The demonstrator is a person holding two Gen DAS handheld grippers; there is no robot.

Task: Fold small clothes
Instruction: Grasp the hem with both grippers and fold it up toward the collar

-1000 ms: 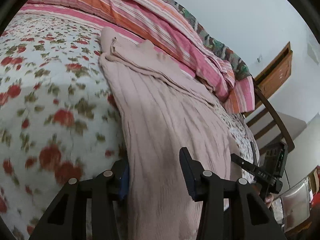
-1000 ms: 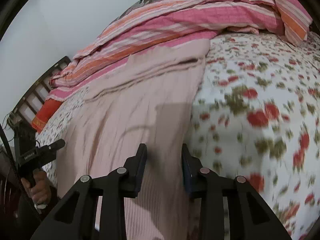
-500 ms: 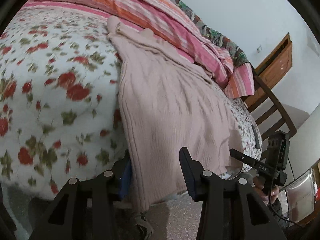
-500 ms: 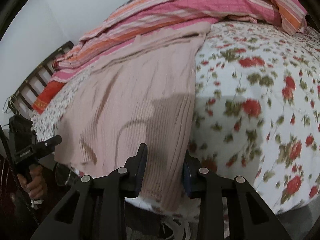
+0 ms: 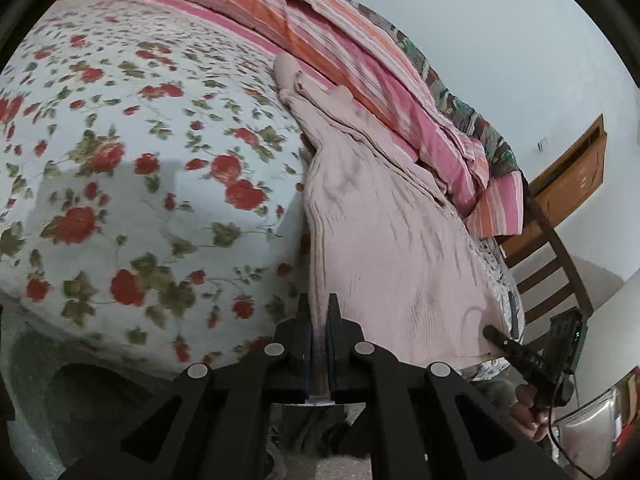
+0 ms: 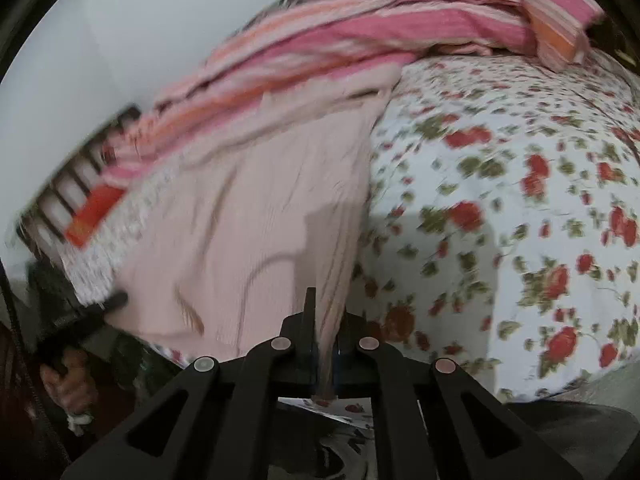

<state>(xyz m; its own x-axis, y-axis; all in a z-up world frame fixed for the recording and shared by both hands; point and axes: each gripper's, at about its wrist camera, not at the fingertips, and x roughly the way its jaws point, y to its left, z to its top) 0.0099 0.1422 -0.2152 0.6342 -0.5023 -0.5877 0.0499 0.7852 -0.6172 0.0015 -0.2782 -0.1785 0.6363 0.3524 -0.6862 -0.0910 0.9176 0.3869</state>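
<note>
A pale pink ribbed knit garment (image 5: 380, 232) lies stretched over the floral bed, its far end against the striped quilt. My left gripper (image 5: 319, 312) is shut on the garment's near left corner, with the fabric pinched between its pads. In the right wrist view the same garment (image 6: 256, 216) hangs toward me, and my right gripper (image 6: 326, 312) is shut on its near right corner. Each view also shows the other gripper at the opposite hem corner: the right one (image 5: 500, 338) and the left one (image 6: 108, 304), both held by a hand.
The bed has a white sheet with red roses (image 5: 132, 160). A pink and orange striped quilt (image 5: 320, 32) is heaped along the far side. A wooden chair (image 5: 560, 276) stands beyond the bed's end, and a slatted wooden frame (image 6: 68, 184) shows at the left.
Both grippers have gone from open to shut on the garment's near hem corners. Both views have drawn back toward the bed's edge, pulling the hem with them.
</note>
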